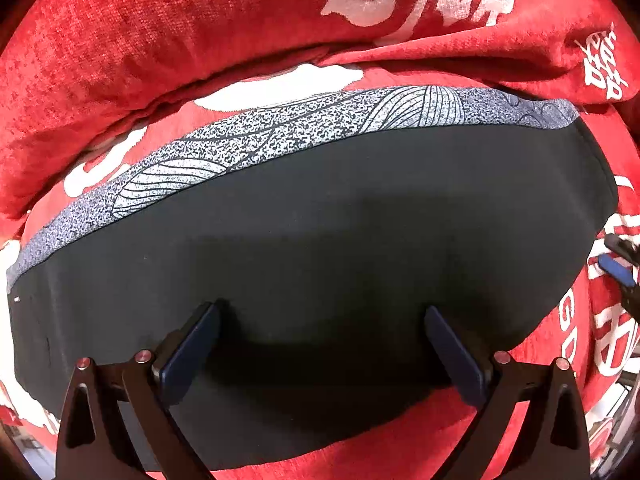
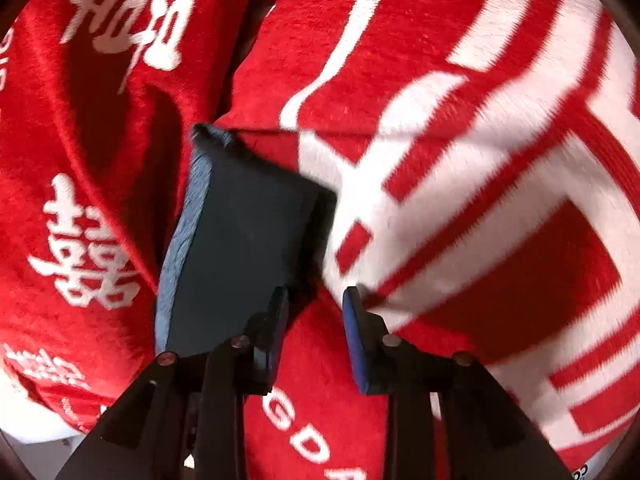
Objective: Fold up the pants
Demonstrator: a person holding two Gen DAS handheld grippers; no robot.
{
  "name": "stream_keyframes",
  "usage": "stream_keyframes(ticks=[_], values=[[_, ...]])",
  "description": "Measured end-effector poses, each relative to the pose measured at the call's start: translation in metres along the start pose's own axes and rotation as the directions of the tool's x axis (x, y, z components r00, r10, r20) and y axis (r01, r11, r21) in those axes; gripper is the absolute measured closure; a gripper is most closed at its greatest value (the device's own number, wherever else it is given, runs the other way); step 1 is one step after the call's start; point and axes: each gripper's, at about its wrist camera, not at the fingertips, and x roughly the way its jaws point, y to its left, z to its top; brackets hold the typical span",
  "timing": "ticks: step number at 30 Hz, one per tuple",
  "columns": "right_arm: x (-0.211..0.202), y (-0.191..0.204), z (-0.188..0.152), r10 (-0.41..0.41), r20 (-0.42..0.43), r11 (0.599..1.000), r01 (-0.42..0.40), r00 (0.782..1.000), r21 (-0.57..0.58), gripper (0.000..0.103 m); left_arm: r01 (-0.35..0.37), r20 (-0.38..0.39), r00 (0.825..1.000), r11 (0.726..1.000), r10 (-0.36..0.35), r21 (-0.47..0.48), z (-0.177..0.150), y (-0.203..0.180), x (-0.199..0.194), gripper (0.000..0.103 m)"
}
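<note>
The dark pants (image 1: 320, 232) lie folded flat on a red blanket, with a grey patterned band (image 1: 280, 132) along their far edge. My left gripper (image 1: 322, 312) is open just above the dark cloth, holding nothing. In the right wrist view the pants (image 2: 244, 232) show end-on as a narrow dark slab with a blue-grey edge at its left. My right gripper (image 2: 316, 300) is open beside the pants' right end, its left finger (image 2: 276, 328) close to the cloth, nothing between the fingers. The right gripper also shows at the right edge of the left wrist view (image 1: 620, 264).
The red blanket (image 1: 200, 20) with white characters covers the whole surface and bunches into a thick roll behind the pants. In the right wrist view the blanket (image 2: 480, 160) rises in folds on both sides. A pale floor strip (image 1: 612, 412) shows at the lower right.
</note>
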Motion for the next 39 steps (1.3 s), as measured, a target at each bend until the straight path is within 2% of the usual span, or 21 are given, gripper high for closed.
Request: stream_keyframes(ticks=[7, 10, 15, 21, 22, 23, 24, 25, 28, 31, 34, 37, 38, 39], values=[[0.01, -0.006, -0.016, 0.088, -0.05, 0.996, -0.087, 0.995, 0.014, 0.072, -0.003, -0.001, 1.0, 1.0, 0.003, -0.009, 0.008, -0.003, -0.004, 0.001], [0.017, -0.007, -0.013, 0.114, -0.049, 0.993, -0.113, 0.992, 0.026, 0.072, -0.003, 0.002, 1.0, 1.0, 0.003, -0.006, 0.005, -0.002, -0.005, 0.001], [0.026, -0.01, -0.003, 0.173, -0.007, 0.985, -0.172, 0.985, 0.03, 0.058, -0.007, 0.01, 1.0, 1.0, 0.007, -0.011, -0.003, -0.009, -0.01, 0.001], [0.045, -0.002, 0.015, 0.228, -0.003, 0.973, -0.228, 0.974, -0.02, 0.058, -0.012, 0.028, 1.0, 1.0, 0.012, -0.017, -0.01, -0.009, -0.011, 0.001], [0.047, 0.002, 0.017, 0.266, -0.026, 0.964, -0.265, 0.964, 0.036, 0.058, -0.013, 0.026, 1.0, 1.0, 0.014, -0.017, -0.009, -0.01, -0.011, 0.001], [0.049, 0.005, 0.02, 0.268, -0.032, 0.963, -0.267, 0.963, 0.03, 0.062, -0.016, 0.021, 1.0, 1.0, 0.016, -0.02, -0.009, -0.011, -0.012, 0.001], [0.05, 0.01, 0.022, 0.263, -0.04, 0.965, -0.262, 0.964, 0.026, 0.083, -0.018, 0.014, 1.0, 0.999, 0.019, -0.027, -0.007, -0.011, -0.014, 0.001], [0.05, 0.014, 0.024, 0.261, -0.047, 0.965, -0.26, 0.964, 0.022, 0.087, -0.016, 0.005, 1.0, 0.999, 0.016, -0.048, -0.004, -0.012, -0.018, 0.001], [0.038, 0.031, 0.023, 0.223, -0.032, 0.973, -0.224, 0.974, -0.06, 0.089, 0.045, 0.062, 0.997, 0.994, -0.039, -0.103, 0.008, -0.021, -0.038, 0.001], [0.023, 0.047, 0.022, 0.23, -0.022, 0.963, -0.231, 0.973, -0.138, 0.089, 0.074, 0.125, 0.99, 0.994, -0.064, -0.078, 0.031, -0.049, -0.045, 0.001], [0.016, 0.055, 0.021, 0.252, -0.023, 0.955, -0.252, 0.968, -0.156, 0.089, 0.017, 0.127, 0.992, 0.997, -0.007, -0.079, 0.047, -0.072, -0.031, 0.001], [0.011, 0.056, 0.018, 0.27, -0.018, 0.951, -0.27, 0.963, -0.153, 0.089, -0.015, 0.068, 0.997, 0.984, 0.028, -0.179, 0.055, -0.074, -0.001, 0.001], [0.01, 0.056, 0.017, 0.275, -0.016, 0.949, -0.275, 0.961, -0.153, 0.089, -0.028, 0.049, 0.998, 0.983, 0.037, -0.181, 0.055, -0.075, 0.007, 0.0], [0.008, 0.057, 0.016, 0.281, -0.016, 0.947, -0.28, 0.959, -0.156, 0.089, -0.052, 0.08, 0.995, 0.985, 0.066, -0.162, 0.053, -0.08, 0.007, 0.0]])
